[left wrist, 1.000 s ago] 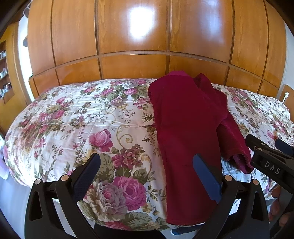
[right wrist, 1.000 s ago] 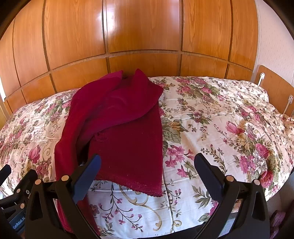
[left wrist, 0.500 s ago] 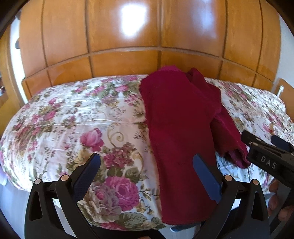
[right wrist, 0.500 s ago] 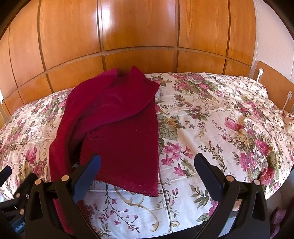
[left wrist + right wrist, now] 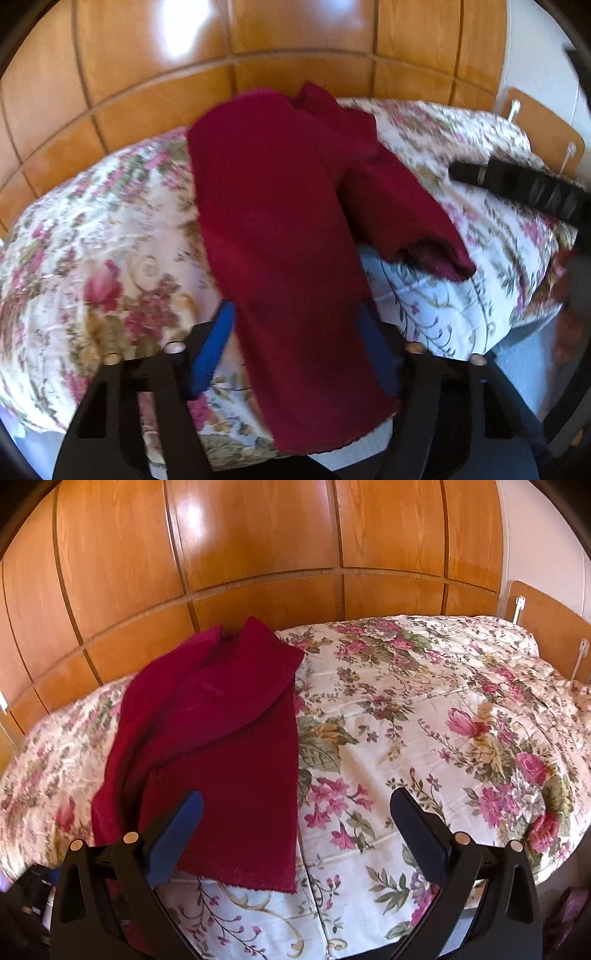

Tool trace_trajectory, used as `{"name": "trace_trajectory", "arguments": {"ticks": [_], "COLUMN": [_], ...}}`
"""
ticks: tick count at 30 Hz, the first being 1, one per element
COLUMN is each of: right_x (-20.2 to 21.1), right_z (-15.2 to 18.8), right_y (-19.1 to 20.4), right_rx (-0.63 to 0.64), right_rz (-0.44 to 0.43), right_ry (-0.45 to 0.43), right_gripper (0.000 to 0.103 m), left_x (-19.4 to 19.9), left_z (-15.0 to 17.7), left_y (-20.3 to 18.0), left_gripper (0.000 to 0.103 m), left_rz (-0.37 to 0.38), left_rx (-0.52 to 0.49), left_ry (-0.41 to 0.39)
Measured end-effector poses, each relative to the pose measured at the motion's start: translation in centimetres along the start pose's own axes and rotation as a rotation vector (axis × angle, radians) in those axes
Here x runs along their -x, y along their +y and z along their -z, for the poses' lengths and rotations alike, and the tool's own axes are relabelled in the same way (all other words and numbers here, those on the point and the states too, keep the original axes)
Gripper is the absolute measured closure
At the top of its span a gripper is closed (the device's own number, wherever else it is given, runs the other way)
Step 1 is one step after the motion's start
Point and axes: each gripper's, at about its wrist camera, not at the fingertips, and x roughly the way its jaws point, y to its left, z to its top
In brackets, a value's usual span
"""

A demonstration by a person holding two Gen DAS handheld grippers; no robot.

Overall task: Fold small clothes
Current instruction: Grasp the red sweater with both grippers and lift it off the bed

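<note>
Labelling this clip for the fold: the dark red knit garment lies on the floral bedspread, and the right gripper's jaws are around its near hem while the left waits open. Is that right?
Not quite: the sides are swapped. In the left wrist view the left gripper is closing, with the dark red knit garment between its jaws. The right wrist view shows the right gripper open over the floral bedspread.

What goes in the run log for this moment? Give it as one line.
left hand-held gripper: closing around red garment hem | right hand-held gripper: open, empty | floral bedspread: garment unfolded
</note>
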Motion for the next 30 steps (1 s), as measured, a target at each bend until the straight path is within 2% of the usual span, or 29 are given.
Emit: {"name": "trace_trajectory", "arguments": {"ticks": [1,3,4,5,8,10,14,15,19,22,26,30], "right_x": [-0.1,-0.4,-0.5,-0.7,-1.3,-2.5,-4.9,-5.7,-7.9,-9.1,-9.6,-8.0], "right_z": [-0.2,-0.7,-0.9,-1.2,-2.1,-2.8,-3.6,-3.8,-4.5,-4.9,-5.5,-7.2], "right_y": [0.0,0.1,0.1,0.2,0.4,0.4,0.9,1.1,2.4,3.5,4.9,4.7], "right_rx": [-0.001,-0.004,-0.008,-0.014,-0.039,-0.090,-0.151,-0.160,-0.180,-0.189,-0.144,-0.078], "right_rz": [-0.018,-0.070,-0.101,-0.131,-0.232,-0.342,-0.443,-0.454,-0.483,-0.507,-0.488,-0.470], "right_ry": [0.005,0.019,0.027,0.035,0.066,0.121,0.205,0.222,0.269,0.308,0.298,0.213], "right_gripper": [0.002,0.002,0.002,0.002,0.005,0.011,0.031,0.038,0.048,0.060,0.093,0.095], "left_x": [-0.6,-1.3,-1.1,-0.8,0.9,2.4,4.2,4.4,4.1,3.1,1.6,-0.2], "left_z": [0.1,0.2,0.2,0.1,-0.5,-1.0,-2.3,-2.7,-4.4,-6.3,-8.5,-11.2], "left_y": [0.1,0.9,1.4,2.2,5.3,8.5,15.1,16.9,22.0,25.8,30.4,34.3], "left_gripper": [0.062,0.085,0.092,0.095,0.096,0.096,0.096,0.096,0.096,0.096,0.096,0.096], "left_rz": [0.010,0.037,0.049,0.069,0.101,0.104,0.068,0.036,-0.040,-0.097,-0.155,-0.255], "left_rx": [0.004,0.047,0.074,0.103,0.209,0.306,0.459,0.486,0.551,0.594,0.662,0.693], "left_ry": [0.022,0.040,0.029,0.013,-0.039,-0.085,-0.156,-0.166,-0.186,-0.196,-0.191,-0.173]}}
